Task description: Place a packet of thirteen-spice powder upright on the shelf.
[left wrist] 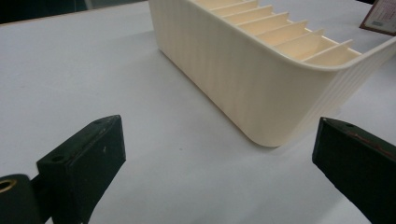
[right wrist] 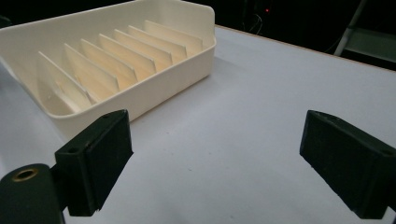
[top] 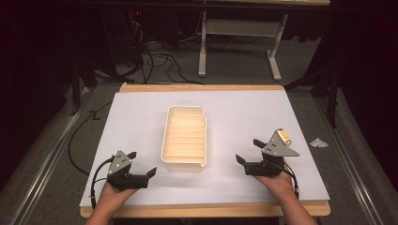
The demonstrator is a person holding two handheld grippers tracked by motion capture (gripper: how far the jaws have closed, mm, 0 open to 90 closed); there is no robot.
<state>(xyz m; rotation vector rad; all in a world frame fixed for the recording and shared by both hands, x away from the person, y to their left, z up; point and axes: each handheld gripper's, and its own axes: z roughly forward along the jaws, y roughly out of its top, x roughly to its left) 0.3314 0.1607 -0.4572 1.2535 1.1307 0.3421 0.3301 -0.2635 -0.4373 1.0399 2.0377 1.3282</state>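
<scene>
step: approach, likely | left tongs spread, right tongs spread, empty | next: close in on cream ribbed plastic divider tray on white surface

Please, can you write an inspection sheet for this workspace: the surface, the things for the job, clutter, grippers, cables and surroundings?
Surface: white sheet on a wooden table, flat.
Job's things: cream tray with slat dividers, upright at the middle, nothing in it.
Clutter: crumpled white scrap on the floor, right of the table.
Grippers: left gripper and right gripper both open, holding nothing, one on each side of the tray's near end, apart from it.
Cables: one black cable trails from the left gripper; more lie on the floor behind.
Surroundings: dark room, grey floor, white desk frame behind.
</scene>
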